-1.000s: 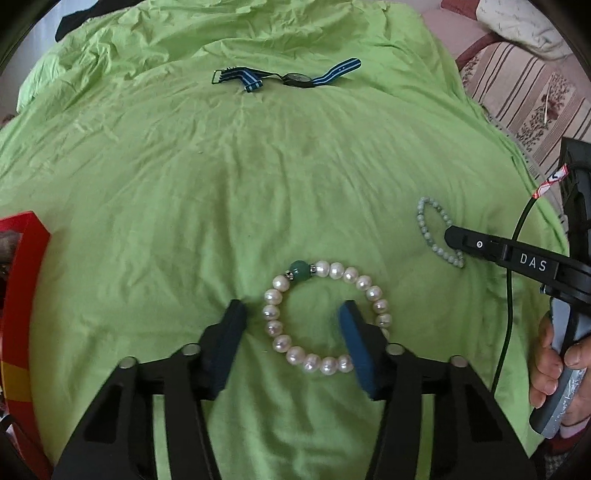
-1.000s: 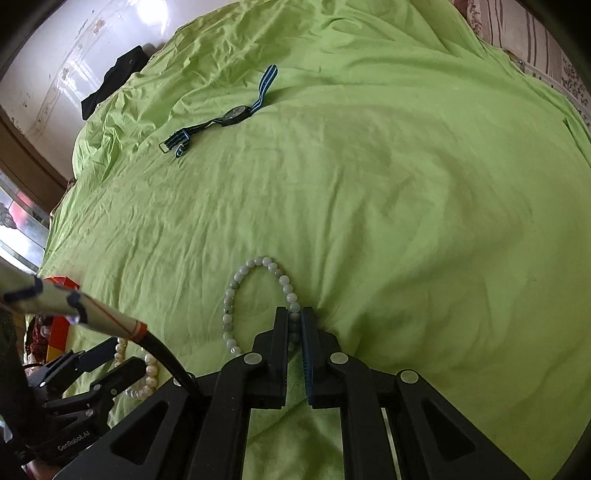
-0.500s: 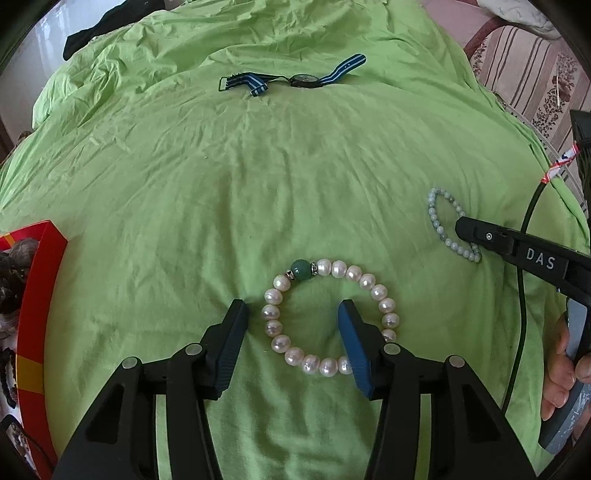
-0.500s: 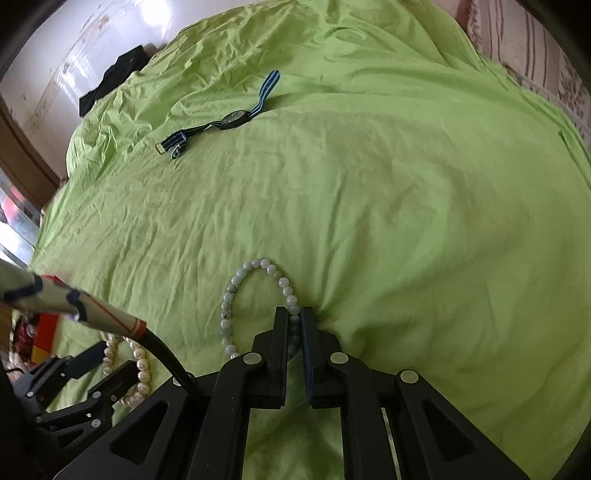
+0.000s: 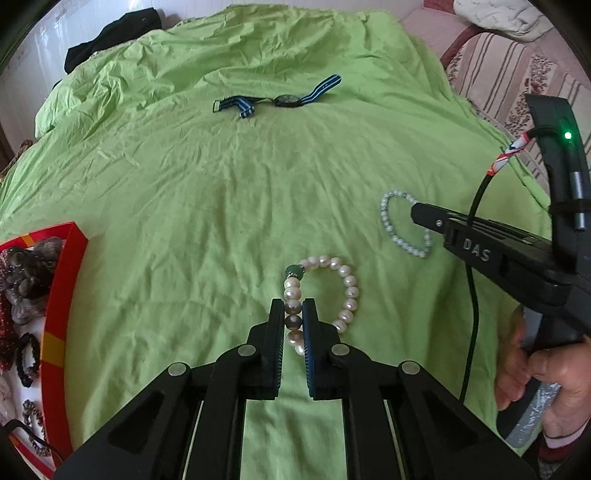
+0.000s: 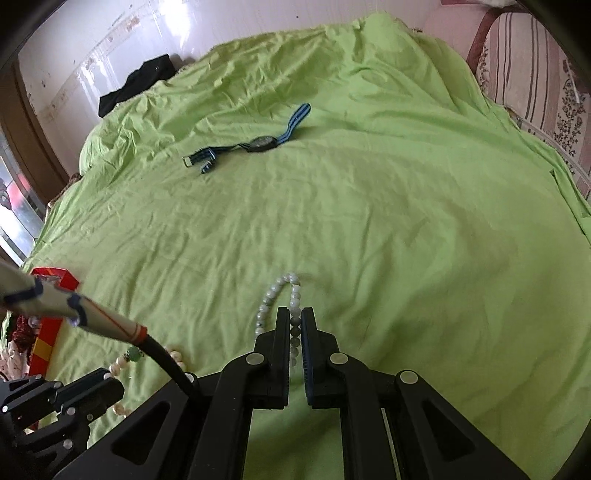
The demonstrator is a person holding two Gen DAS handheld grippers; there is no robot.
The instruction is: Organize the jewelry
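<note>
A white pearl bracelet with one green bead lies on the green bedsheet. My left gripper is closing on its left side, and the pads press on the pearls between them. Part of that bracelet shows by the left gripper in the right wrist view. My right gripper is shut on a pale green bead bracelet, whose loop reaches forward from the fingertips. In the left wrist view that bracelet hangs at the right gripper tip.
A wristwatch with a blue striped strap lies far up the sheet. A red box holding hair ties and trinkets sits at the left edge. A black garment lies at the far end, and striped cushions at the right. A hand grips the right handle.
The left jaws, wide around the pearl bracelet before, have closed on its left side and squeezed the loop narrower. Both grippers have pulled back and up a little.
</note>
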